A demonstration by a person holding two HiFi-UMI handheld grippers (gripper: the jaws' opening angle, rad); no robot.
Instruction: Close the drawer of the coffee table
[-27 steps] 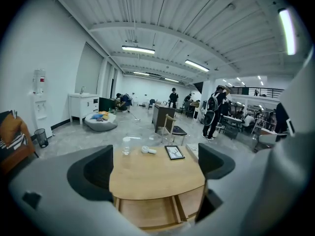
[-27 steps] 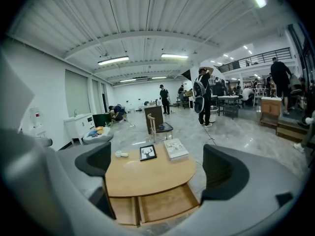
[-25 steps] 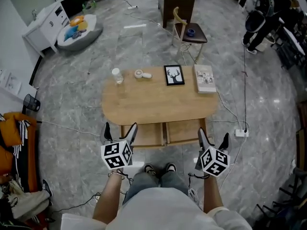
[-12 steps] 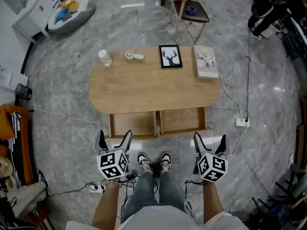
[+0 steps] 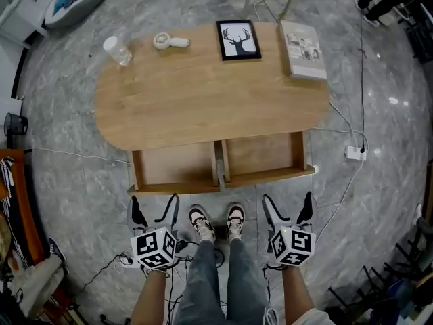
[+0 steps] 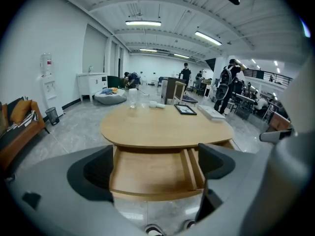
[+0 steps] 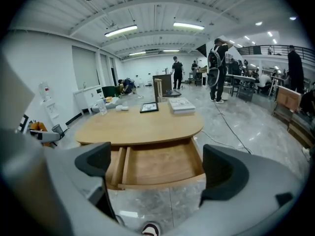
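Note:
An oval wooden coffee table (image 5: pixel 203 100) stands in front of me. Two wooden drawers are pulled out from its near side, the left drawer (image 5: pixel 176 169) and the right drawer (image 5: pixel 264 158); both look empty. My left gripper (image 5: pixel 154 210) hangs open just short of the left drawer's front, touching nothing. My right gripper (image 5: pixel 287 207) is open too, a little before the right drawer. The left gripper view looks into the left drawer (image 6: pixel 150 173) between wide jaws. The right gripper view frames the right drawer (image 7: pixel 162 166) the same way.
On the tabletop stand a plastic cup (image 5: pixel 116 49), a small white fan (image 5: pixel 168 42), a framed deer picture (image 5: pixel 238 40) and a book (image 5: pixel 303 49). A power strip (image 5: pixel 355 153) and cables lie on the floor at the right. The person's shoes (image 5: pixel 215 222) sit between the grippers.
The head view has tilted down and closed in on the table, so the drawers look larger. Both grippers stay open and have kept their spacing in front of the drawers.

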